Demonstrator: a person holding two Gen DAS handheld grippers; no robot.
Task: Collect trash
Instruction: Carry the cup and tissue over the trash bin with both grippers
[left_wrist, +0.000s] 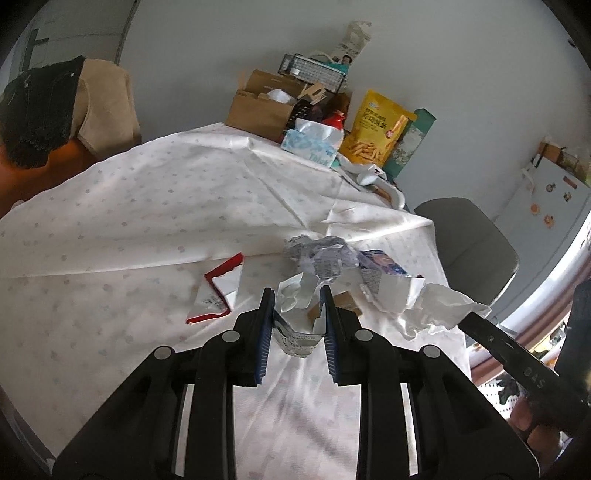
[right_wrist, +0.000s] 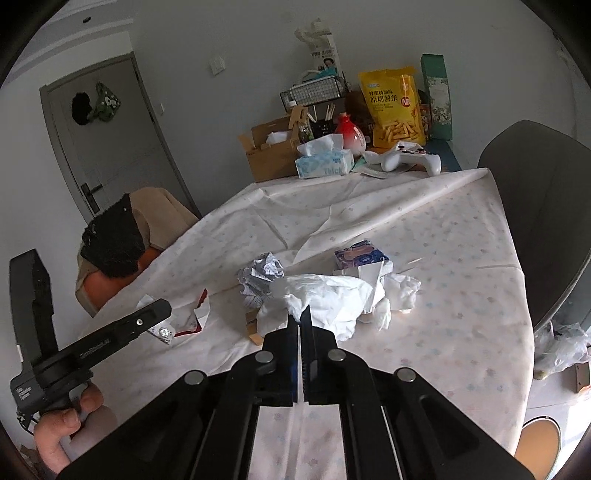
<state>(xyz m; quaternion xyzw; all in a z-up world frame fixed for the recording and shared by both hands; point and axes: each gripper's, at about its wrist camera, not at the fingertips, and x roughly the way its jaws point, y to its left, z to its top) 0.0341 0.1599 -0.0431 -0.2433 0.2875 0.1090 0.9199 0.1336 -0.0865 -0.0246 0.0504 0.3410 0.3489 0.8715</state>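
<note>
My left gripper (left_wrist: 295, 295) is shut on a torn white wrapper (left_wrist: 295, 338) and holds it just above the tablecloth. My right gripper (right_wrist: 298, 314) is shut on a crumpled white tissue (right_wrist: 325, 299), which also shows in the left wrist view (left_wrist: 439, 306). On the cloth lie a crumpled printed paper ball (left_wrist: 321, 253) (right_wrist: 260, 275), a torn blue carton (left_wrist: 384, 271) (right_wrist: 362, 256), a red-edged white wrapper (left_wrist: 218, 291) (right_wrist: 194, 317), a small brown scrap (left_wrist: 345, 301) (right_wrist: 253, 328) and another white tissue (right_wrist: 400, 291).
The table's white dotted cloth (left_wrist: 147, 206) (right_wrist: 443, 258) ends at a right edge beside a grey chair (left_wrist: 469, 240) (right_wrist: 546, 206). At the far end stand a cardboard box (left_wrist: 258, 107), tissue pack (right_wrist: 323, 162), yellow snack bag (right_wrist: 397, 107) and white game controller (right_wrist: 410, 157). A draped chair (left_wrist: 74, 107) stands left.
</note>
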